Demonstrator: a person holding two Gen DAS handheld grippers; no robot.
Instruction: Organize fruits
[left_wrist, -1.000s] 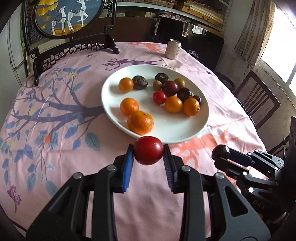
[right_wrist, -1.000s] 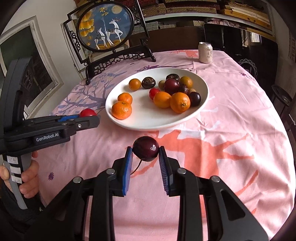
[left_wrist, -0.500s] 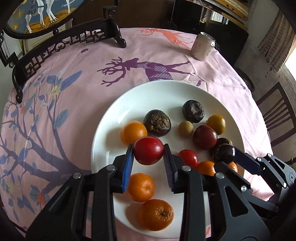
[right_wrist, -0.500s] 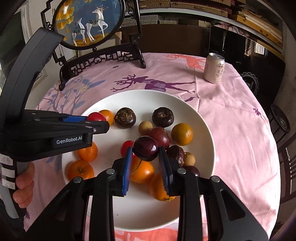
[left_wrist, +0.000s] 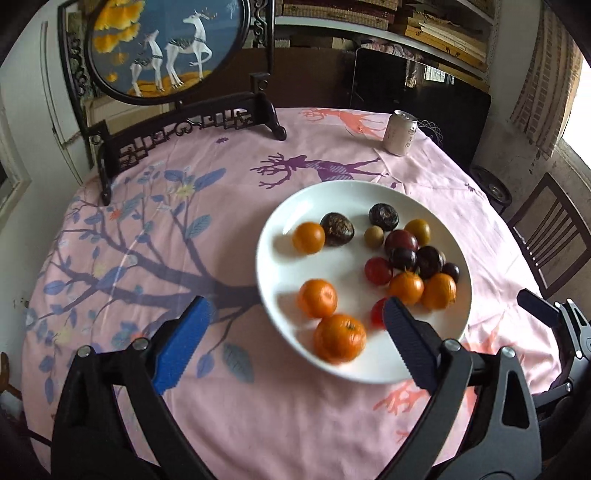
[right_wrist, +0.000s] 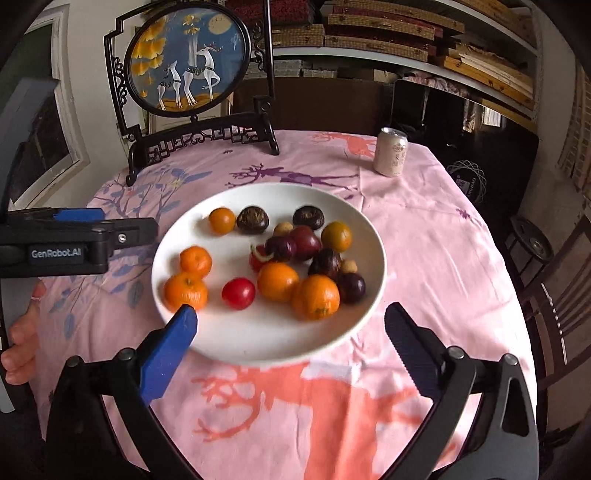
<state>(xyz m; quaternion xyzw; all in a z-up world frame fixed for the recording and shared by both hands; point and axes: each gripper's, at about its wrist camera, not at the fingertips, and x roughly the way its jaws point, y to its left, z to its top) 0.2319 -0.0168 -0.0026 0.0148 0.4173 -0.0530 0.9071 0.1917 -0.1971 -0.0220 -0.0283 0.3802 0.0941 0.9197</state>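
I see a round bench covered in a pink cloth printed with deer and branches. Near its middle sits a white plate holding all the fruit: several oranges, dark plums and two small red fruits. One red fruit lies toward the near side of the plate, just beside a mandarin at the left rim. A dark plum rests in the central cluster, touching its neighbours.

My left gripper hangs over the near-left edge of the plate, its fingers spread wide and holding nothing. My right gripper hovers at the plate's near rim, fingers likewise wide apart and empty.

At the far edge stand a drinks can and a framed deer screen.
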